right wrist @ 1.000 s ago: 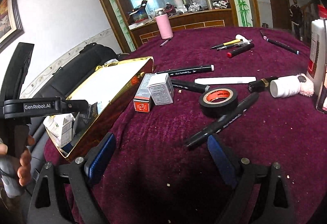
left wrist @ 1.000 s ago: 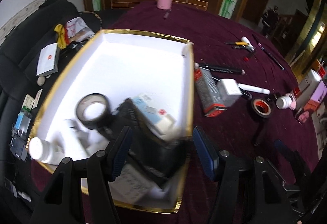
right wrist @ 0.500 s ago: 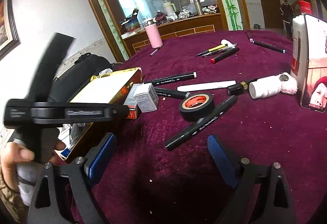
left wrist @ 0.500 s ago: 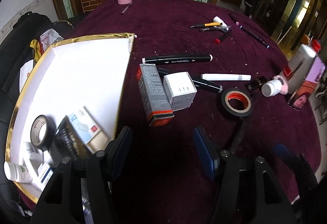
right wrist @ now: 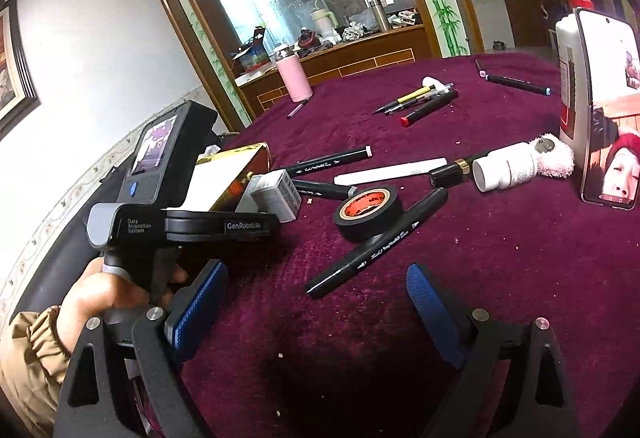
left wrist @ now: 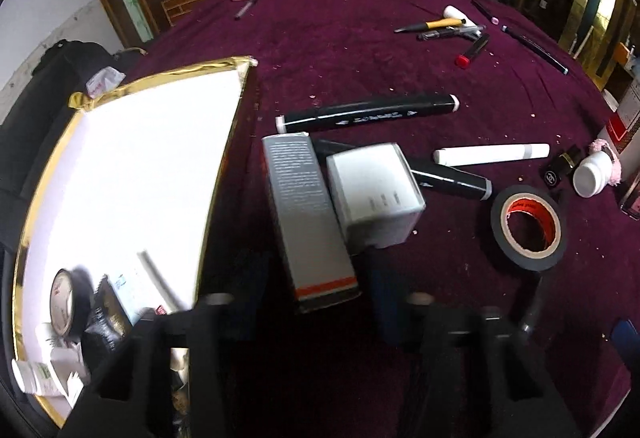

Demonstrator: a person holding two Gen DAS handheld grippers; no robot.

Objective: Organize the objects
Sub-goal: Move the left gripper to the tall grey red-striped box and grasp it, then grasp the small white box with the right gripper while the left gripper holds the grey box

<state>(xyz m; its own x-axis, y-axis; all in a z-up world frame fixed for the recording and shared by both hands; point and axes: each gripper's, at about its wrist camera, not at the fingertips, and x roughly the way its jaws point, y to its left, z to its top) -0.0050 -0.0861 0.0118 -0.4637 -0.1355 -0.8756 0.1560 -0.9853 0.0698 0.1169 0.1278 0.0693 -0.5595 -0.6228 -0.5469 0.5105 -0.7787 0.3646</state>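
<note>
Left gripper point(left wrist: 316, 302) moved from tray point(left wrist: 48, 166) to grey carton point(left wrist: 308, 214), jaws closing around it, right gripper point(right wrist: 316, 302) wide open, empty.

The left gripper point(left wrist: 316, 302) straddles the near end of the grey carton point(left wrist: 306, 218), jaws closing, carton between them. Its left side is hemmed by the tray wall point(left wrist: 224, 174); its right side is blocked by the white box point(left wrist: 374, 194), which touches the carton. Beyond lie two black markers point(left wrist: 368, 113). Right of the box, the tape roll point(left wrist: 528, 228) and a third marker point(right wrist: 376, 242) obstruct the cloth point(right wrist: 500, 258). Ahead of the wide-set right gripper point(right wrist: 316, 302), the cloth is bare up to that marker.
</note>
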